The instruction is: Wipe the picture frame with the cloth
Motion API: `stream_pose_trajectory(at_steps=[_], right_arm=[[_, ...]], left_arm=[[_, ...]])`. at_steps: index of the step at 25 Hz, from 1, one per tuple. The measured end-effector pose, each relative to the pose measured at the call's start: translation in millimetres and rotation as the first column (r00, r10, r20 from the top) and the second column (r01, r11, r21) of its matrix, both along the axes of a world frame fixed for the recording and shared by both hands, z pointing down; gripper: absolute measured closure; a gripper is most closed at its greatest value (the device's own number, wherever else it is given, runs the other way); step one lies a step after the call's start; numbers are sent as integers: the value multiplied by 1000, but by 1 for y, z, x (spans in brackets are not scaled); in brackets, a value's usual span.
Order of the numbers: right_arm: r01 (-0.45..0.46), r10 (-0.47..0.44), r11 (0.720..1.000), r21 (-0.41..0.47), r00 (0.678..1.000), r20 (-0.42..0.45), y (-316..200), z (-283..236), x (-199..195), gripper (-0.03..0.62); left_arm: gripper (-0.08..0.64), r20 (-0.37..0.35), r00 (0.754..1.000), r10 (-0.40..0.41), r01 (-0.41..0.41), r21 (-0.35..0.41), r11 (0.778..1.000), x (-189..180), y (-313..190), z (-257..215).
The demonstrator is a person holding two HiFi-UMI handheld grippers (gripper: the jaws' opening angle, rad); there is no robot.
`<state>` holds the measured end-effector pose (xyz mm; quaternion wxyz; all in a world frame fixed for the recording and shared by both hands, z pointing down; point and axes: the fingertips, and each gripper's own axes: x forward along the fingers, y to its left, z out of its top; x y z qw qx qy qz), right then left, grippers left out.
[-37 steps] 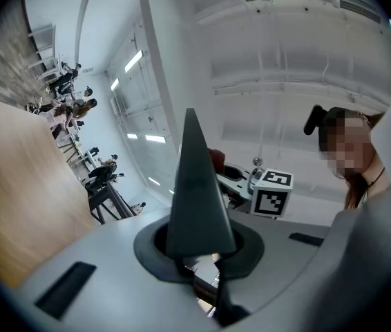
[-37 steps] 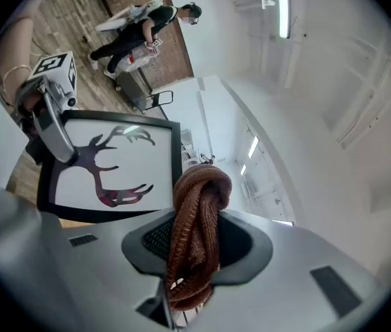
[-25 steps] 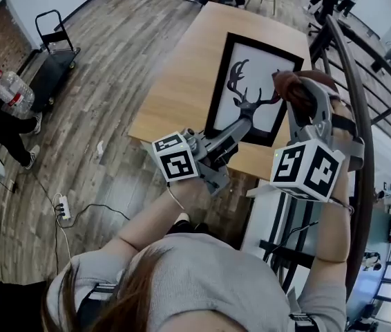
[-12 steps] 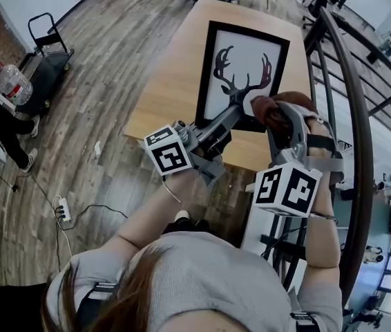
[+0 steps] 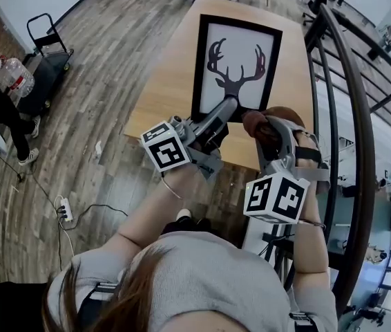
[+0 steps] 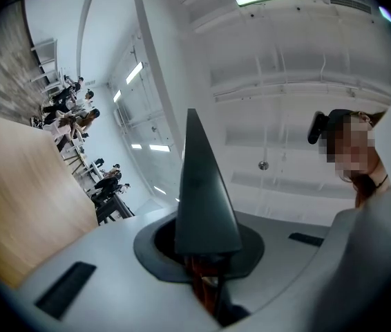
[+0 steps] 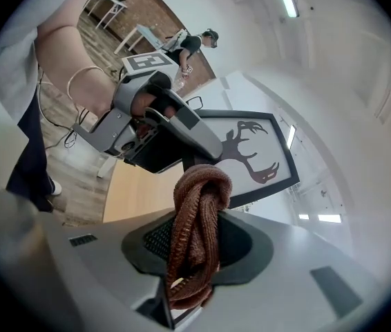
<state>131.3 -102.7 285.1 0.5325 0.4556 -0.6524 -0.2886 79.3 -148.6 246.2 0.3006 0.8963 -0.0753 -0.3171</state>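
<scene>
Picture frame (image 5: 240, 39) w/ deer silhouette (image 5: 233, 83)

My left gripper (image 5: 229, 106) covers part of the picture frame's (image 5: 199, 68) lower edge. The cloth (image 7: 195, 234) bunches over my right gripper's (image 5: 264, 131) pads, hiding them.

Ribbed knit cloth (image 7: 199, 213), matt black picture frame (image 5: 200, 68) — smooth pale wooden table (image 5: 168, 81)
</scene>
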Motion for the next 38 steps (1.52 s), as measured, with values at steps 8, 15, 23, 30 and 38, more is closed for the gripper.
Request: stream_pose_trajectory(at_steps=[8,15,23,30,38], right_arm=[[36,-28,999,-16,935,353,3,8,-26,459],[-133,-111,978,161,323,940,6,-48,1,459],[-305,-142,924,232,291,946,11,-48,28,459],[-310,-84,934,179,296,951,13,-20,33,459],[-305,-34,943,135,313,949,-1,14,32,459]], left_arm=[[543,0,1000,-16,16,-62,998,-10,-19,11],[543,-43,998,36,-44,-190,981,-12,-20,44],[543,60,998,34,-22,-183,983,-8,4,74],[543,-66,987,143,-156,-539,828,6,19,175],[543,-64,985,162,-160,-697,699,4,23,280]])
